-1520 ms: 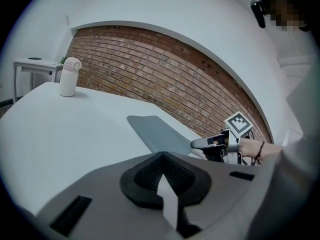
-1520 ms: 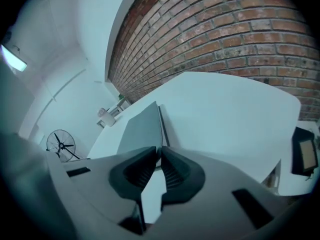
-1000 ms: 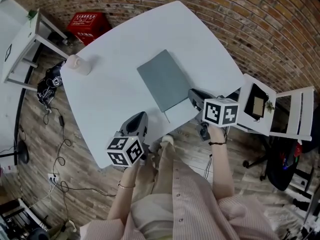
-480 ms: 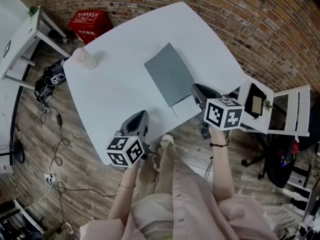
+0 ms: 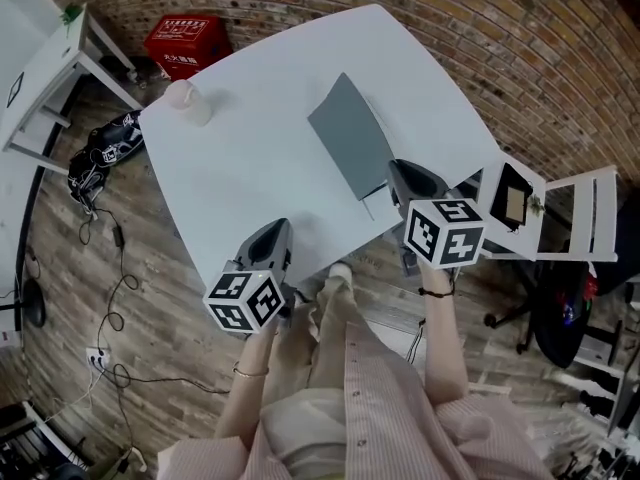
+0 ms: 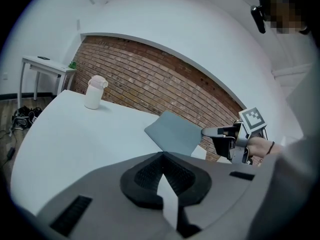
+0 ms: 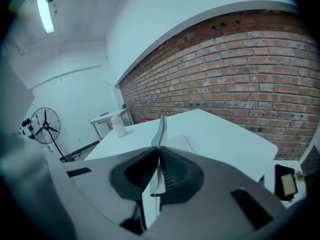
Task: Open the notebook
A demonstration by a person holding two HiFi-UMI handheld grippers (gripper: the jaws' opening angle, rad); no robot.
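Quick status from the remote seat: I'm looking down at the white table (image 5: 250, 158) and the notebook (image 5: 352, 138) is sitting on its right side, near the edge closest to me. The right gripper (image 5: 396, 171) is clamping down on the near edge of the grey cover (image 7: 161, 126), pads pressing it from both sides w/ no gap. The cover is standing raised and tilted off the rest of the book. In the right gripper view it's showing nearly edge-on, rising straight out of the jaws, w/ a white page (image 7: 176, 144) lying flat on the table just beside it. So the notebook is hanging partly open, not flat open. The left gripper (image 6: 161, 160) is hovering over the table's near edge, well apart from the notebook. Its jaws are sitting together at the tips w/ nothing b/w them, just bare tabletop ahead. A white cup w/ a pinkish lid (image 5: 187, 101) is standing upright near the far left corner, well away from both grippers. Off the table, a red crate (image 5: 183, 40) is sitting on the wood floor by the brick wall.
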